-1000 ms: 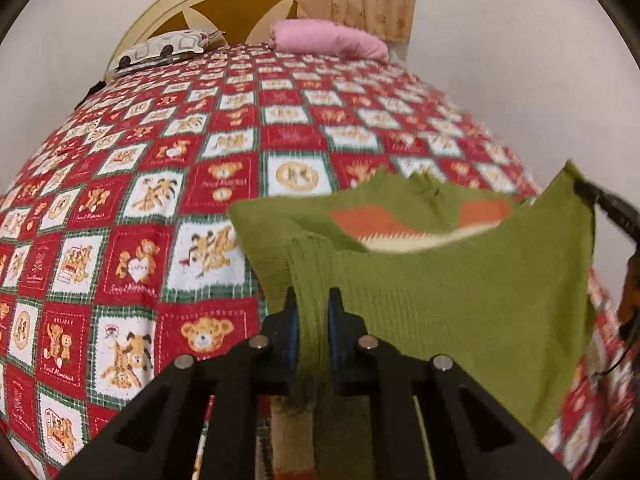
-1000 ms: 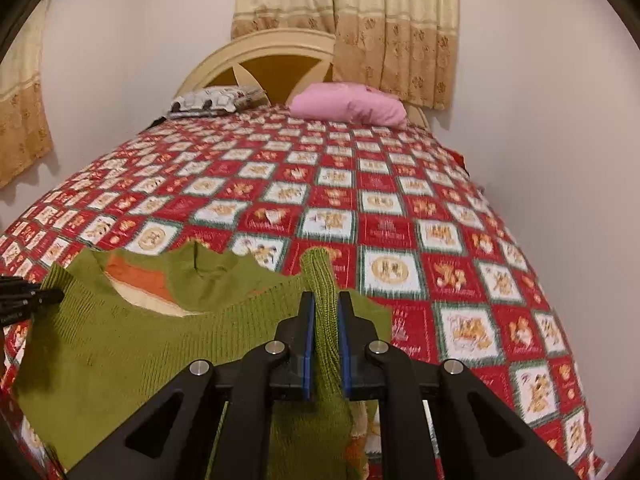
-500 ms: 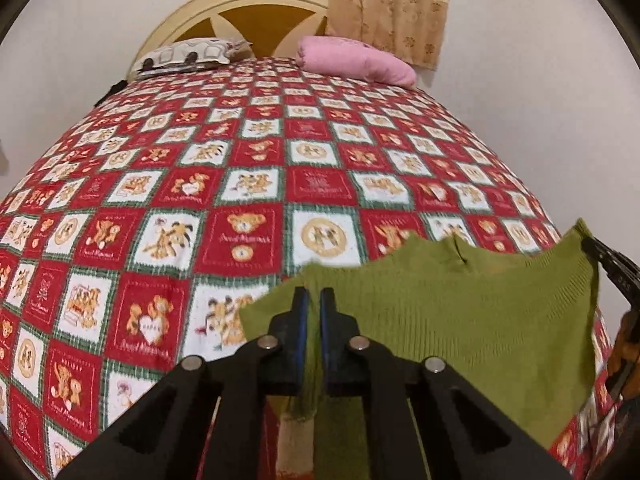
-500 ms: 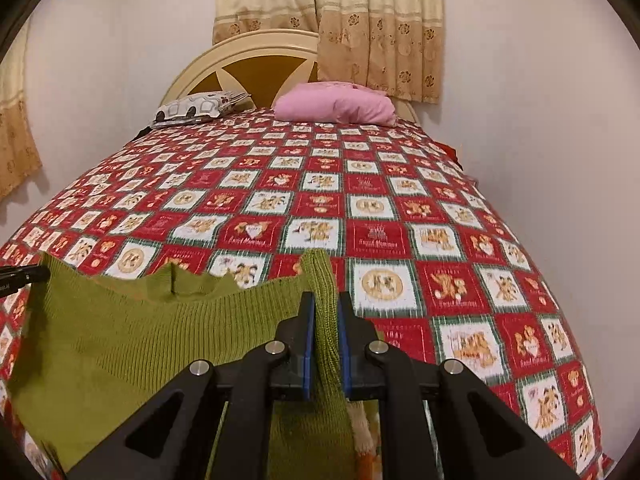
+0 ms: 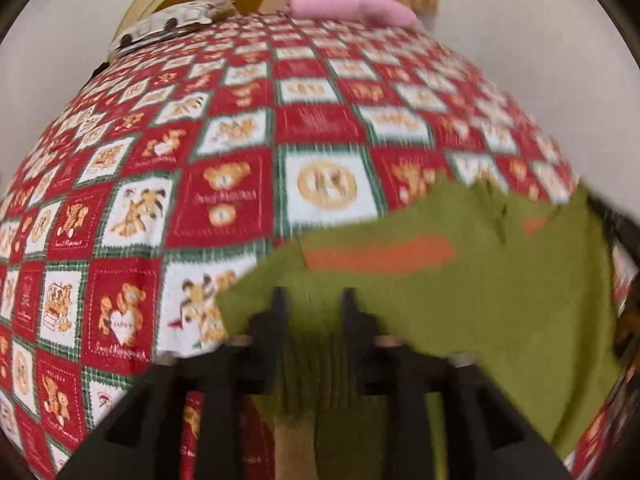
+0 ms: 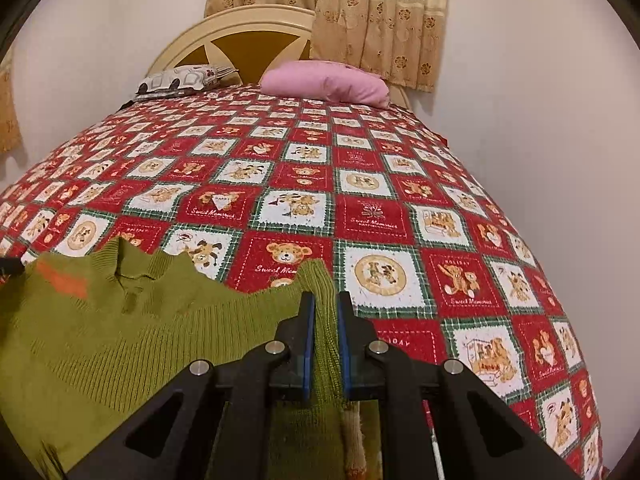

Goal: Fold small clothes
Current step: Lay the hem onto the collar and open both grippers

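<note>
- Left gripper (image 5: 314, 300): jaws have just been opening and stand apart. The green sweater (image 5: 460, 280) lies in the gap, draped loose, pads not pressing it. The view is motion-blurred, so I can't tell whether the cloth brushes a pad.
- Sweater: lies on the near part of the red patchwork bedspread (image 5: 240, 140), spread sideways between the two grippers. Its folded edge runs left-right, so the long axis goes from one gripper to the other. An orange stripe (image 5: 380, 254) shows on the layer underneath.
- Right gripper (image 6: 325, 340): jaws together, clamped on a ribbed edge of the sweater (image 6: 120, 340), which rises in a ridge between the blue pads (image 6: 307, 344).
- Key relation: cloth sits directly at both fingertips, its body running left from the right gripper toward the left one. The right side alone holds it.
- Judgement: fold is laid down. The right likely needs to let go as well, then both back off straight without snagging the knit.
- Risk: a sideways pull by the right would drag the top layer off the lower one.
- Far end: pink pillow (image 6: 326, 82) and patterned pillow (image 6: 180, 80), well apart from the work.
</note>
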A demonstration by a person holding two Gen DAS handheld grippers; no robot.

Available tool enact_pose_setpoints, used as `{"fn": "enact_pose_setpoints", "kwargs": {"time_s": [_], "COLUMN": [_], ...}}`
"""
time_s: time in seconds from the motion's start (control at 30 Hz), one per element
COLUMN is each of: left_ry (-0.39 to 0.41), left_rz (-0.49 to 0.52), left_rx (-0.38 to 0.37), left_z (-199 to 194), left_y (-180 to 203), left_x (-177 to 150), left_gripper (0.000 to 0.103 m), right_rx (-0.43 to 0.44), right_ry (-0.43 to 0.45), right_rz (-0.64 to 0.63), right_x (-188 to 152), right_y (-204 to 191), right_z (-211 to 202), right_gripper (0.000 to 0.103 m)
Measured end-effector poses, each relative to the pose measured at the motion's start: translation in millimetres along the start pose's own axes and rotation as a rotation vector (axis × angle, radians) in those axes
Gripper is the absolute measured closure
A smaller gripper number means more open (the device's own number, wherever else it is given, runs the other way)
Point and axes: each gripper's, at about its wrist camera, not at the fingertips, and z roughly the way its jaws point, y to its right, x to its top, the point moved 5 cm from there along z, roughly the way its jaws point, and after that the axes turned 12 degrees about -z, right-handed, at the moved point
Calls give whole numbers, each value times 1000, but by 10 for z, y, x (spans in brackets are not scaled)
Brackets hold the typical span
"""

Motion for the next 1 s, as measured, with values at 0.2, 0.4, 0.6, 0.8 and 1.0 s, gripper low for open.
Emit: {"fn": "enact_pose_setpoints", "kwargs": {"time_s": [0.2,0.4,0.6,0.8,1.0], "left_ry": [-7,81,171,133,122], "left_rz": [-11,-17,-90,-100,-107], "left_rx": [-48,-72,-47,126,213], "left_z": [67,-202,-289,372,425], "left_y": [48,57,14,-76,-143], "left_x": [-119,-3,363,295,336], "left_gripper": [59,93,93,83,19], "right_rx": [-5,4,-25,-8,5], "right_ry": [-4,33,72,-120,-144], "right_rz": [-13,21,33,45,106], "right_x": [-17,69,291,-122,-158], "right_y": [-33,29,85,12,140], "right_z": [-12,-208,-161,575,548], "right_gripper": [93,93,93,93,79]}}
